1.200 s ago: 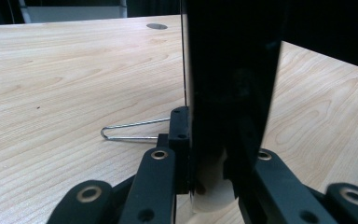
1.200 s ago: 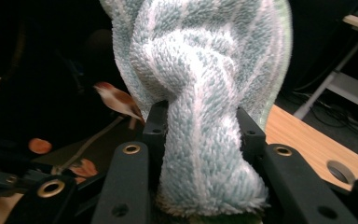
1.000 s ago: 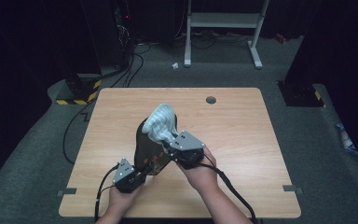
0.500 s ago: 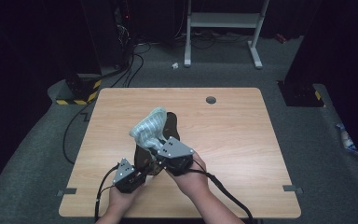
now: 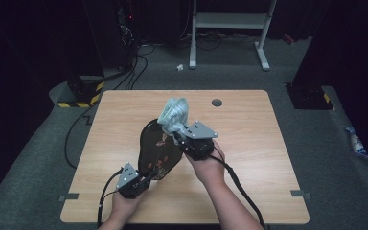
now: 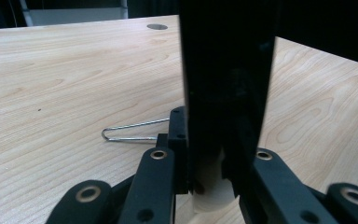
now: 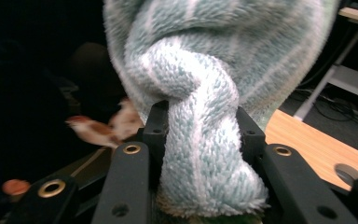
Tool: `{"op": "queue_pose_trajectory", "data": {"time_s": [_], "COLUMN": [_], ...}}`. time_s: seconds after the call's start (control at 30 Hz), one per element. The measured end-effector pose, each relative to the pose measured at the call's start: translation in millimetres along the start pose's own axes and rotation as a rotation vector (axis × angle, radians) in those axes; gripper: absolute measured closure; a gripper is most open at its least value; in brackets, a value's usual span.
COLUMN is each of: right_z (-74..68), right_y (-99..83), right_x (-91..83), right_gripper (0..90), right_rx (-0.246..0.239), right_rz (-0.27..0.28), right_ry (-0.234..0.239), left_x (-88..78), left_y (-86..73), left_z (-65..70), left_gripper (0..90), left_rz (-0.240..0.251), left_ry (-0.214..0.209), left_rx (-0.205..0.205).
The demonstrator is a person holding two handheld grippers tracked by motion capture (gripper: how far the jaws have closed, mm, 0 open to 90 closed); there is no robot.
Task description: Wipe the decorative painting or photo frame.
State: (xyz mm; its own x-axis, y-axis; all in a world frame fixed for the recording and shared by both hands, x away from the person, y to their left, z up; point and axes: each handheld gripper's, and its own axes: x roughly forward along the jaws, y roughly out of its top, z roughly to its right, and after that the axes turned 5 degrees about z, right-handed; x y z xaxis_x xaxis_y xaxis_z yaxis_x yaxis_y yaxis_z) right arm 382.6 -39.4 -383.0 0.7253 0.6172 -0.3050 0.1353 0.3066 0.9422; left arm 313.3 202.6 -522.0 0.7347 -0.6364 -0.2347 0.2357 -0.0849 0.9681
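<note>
Right now the person stands at the near edge of the wooden table [image 5: 249, 143], a gripper in each hand. The left gripper [image 5: 141, 181] sits low at about seven o'clock from the table's middle, and its jaws are clamped on the near rim of a dark plate [image 5: 160, 148] that is tipped up on edge, its patterned face turned toward the right hand. In the left gripper view that plate [image 6: 228, 79] rises as a black slab squeezed between the two jaws, with a bent wire clip [image 6: 130, 132] lying on the wood just beyond them. The right gripper [image 5: 178, 139] hovers near the middle of the table, at the plate's two o'clock edge, jaws pinched tight on a twisted pale blue-green striped towel [image 5: 173, 115] that bunches up above it against the plate's far rim. Seen along the right gripper's own jaws, the towel [image 7: 200, 154] is a thick knotted roll wedged between the pads. A round grey grommet [image 5: 216, 102] sits in the tabletop at twelve o'clock.
</note>
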Motion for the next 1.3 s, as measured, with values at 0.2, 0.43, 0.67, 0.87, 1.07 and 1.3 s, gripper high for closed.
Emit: {"op": "queue_pose_trajectory", "data": {"time_s": [0.2,0.43,0.67,0.87,1.07,1.3], "right_z": [-35.9,-68.8,-45.9,-2.5,19.0,-9.3], "right_y": [1.9,1.7,3.7,2.6,-1.7,4.8], "right_x": [-7.0,-11.9,-6.0,8.0,17.0,3.9], "right_gripper": [65.3,65.3,65.3,65.4,65.3,65.3], "right_rx": [-0.05,-0.097,-0.065,-0.003,0.032,-0.016], "right_rz": [0.031,0.039,0.024,-0.025,-0.057,-0.003], "right_ry": [0.086,0.173,0.126,0.018,-0.04,0.023], "left_x": [0.2,0.2,0.3,0.4,0.5,0.6], "left_y": [-0.1,-0.1,-0.1,-0.1,-0.2,-0.2], "left_z": [0.8,0.9,1.1,1.5,1.9,2.8], "left_gripper": [79.0,78.9,78.9,78.7,78.6,78.6], "left_rz": [0.002,0.0,0.0,0.002,0.002,0.003], "left_ry": [0.002,0.003,0.003,0.004,0.007,0.011], "left_rx": [0.003,0.005,0.005,0.008,0.013,0.022]}}
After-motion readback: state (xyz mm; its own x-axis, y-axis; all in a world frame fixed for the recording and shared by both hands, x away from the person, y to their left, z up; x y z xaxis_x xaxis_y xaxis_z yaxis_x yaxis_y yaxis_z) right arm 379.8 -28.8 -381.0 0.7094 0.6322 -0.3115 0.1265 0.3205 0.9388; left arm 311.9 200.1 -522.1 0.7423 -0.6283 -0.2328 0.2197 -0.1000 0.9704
